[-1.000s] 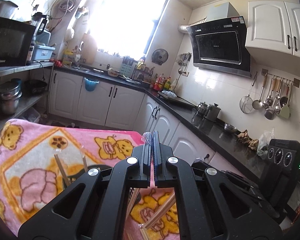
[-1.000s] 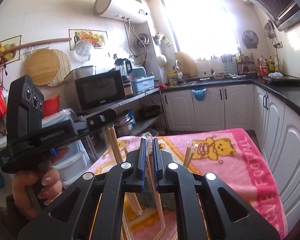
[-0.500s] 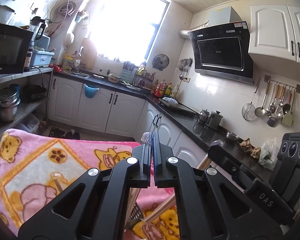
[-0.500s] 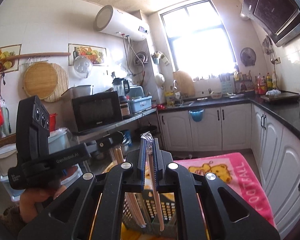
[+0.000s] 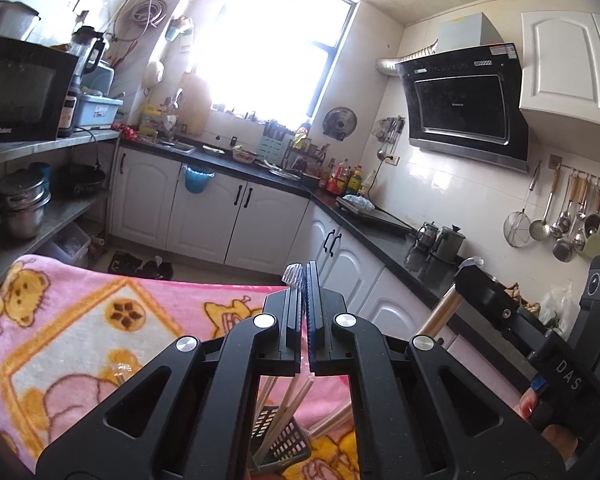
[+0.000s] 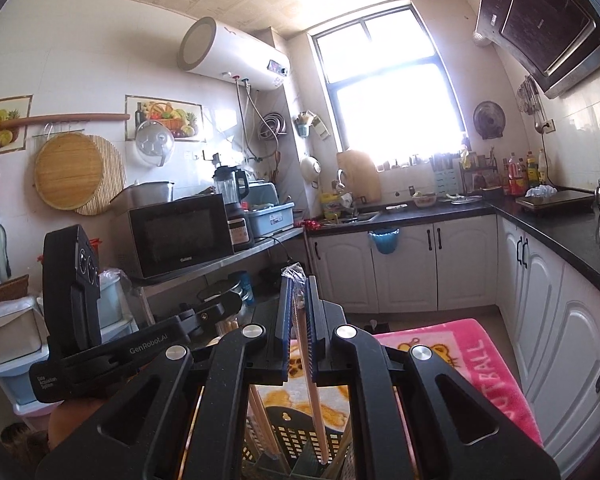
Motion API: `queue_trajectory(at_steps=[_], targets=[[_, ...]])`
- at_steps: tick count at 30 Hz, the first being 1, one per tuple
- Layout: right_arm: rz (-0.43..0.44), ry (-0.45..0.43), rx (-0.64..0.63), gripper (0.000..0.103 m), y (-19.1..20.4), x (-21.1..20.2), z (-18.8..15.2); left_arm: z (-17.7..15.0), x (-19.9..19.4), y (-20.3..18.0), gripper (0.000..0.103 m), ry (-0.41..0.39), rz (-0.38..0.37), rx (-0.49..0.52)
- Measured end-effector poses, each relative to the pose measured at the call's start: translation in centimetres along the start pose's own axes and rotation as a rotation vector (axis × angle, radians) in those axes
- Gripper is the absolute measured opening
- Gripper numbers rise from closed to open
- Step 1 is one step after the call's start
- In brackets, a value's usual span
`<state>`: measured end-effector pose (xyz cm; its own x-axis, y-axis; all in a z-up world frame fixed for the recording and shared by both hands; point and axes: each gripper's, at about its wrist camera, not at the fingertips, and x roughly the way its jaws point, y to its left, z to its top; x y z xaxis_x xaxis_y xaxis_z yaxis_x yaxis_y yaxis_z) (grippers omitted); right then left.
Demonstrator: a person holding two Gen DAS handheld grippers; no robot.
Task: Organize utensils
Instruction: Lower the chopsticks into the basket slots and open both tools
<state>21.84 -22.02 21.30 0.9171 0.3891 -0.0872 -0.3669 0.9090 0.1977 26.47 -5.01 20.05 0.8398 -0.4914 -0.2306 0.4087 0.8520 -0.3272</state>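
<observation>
The right gripper (image 6: 298,280) is seen with its jaws narrowed onto a wrapped chopstick pair (image 6: 308,356), which is clamped between the blue pads; a crinkled end of clear wrapper sticks out past the tips at 12 o'clock, and the wooden sticks hang down toward 6 o'clock into a dark perforated utensil basket (image 6: 300,440). More chopsticks (image 6: 260,416) are stood at a slant in the basket, just at 9 o'clock of the held pair. The left gripper (image 5: 302,280) is shown with its jaws closed, a scrap of clear plastic wrapper (image 5: 292,274) being pinched at the tips; whether a chopstick hangs from it cannot be told. Below it, through the gap in its frame, the same basket (image 5: 284,440) is seen resting on a pink cartoon-bear blanket (image 5: 80,340), with several chopsticks (image 5: 288,404) leaning out of it toward 1 o'clock. The other gripper's body is visible in each view: at 3 o'clock in the left wrist view, and at 9 o'clock in the right wrist view, where it is held by a hand (image 6: 76,420). A black counter (image 5: 380,232) with white cabinets runs behind, toward 1 o'clock of the left gripper.
</observation>
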Motion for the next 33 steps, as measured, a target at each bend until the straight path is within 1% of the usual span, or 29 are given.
queue_trajectory(at_steps=[9, 15, 21, 28, 33], targets=[[-0.022, 0.041, 0.027, 0.007, -0.9, 2.0, -2.2, -1.4, 1.8, 0.8, 0.000, 0.013, -0.001, 0.004], [-0.032, 0.065, 0.033, 0.007, -1.3, 3.1, -3.9, -2.8, 2.8, 1.3, 0.000, 0.041, 0.003, 0.012], [-0.047, 0.073, 0.034, 0.007, -1.4, 3.3, -5.6, -4.6, 3.6, 2.4, 0.000, 0.082, 0.004, -0.002], [-0.074, 0.079, 0.023, 0.007, -1.7, 3.1, -6.9, -6.8, 4.0, 3.4, 0.000, 0.120, 0.034, -0.020], [-0.076, 0.112, 0.039, 0.007, -2.0, 3.4, -8.3, -8.0, 3.9, 3.9, 0.000, 0.136, 0.059, -0.018]])
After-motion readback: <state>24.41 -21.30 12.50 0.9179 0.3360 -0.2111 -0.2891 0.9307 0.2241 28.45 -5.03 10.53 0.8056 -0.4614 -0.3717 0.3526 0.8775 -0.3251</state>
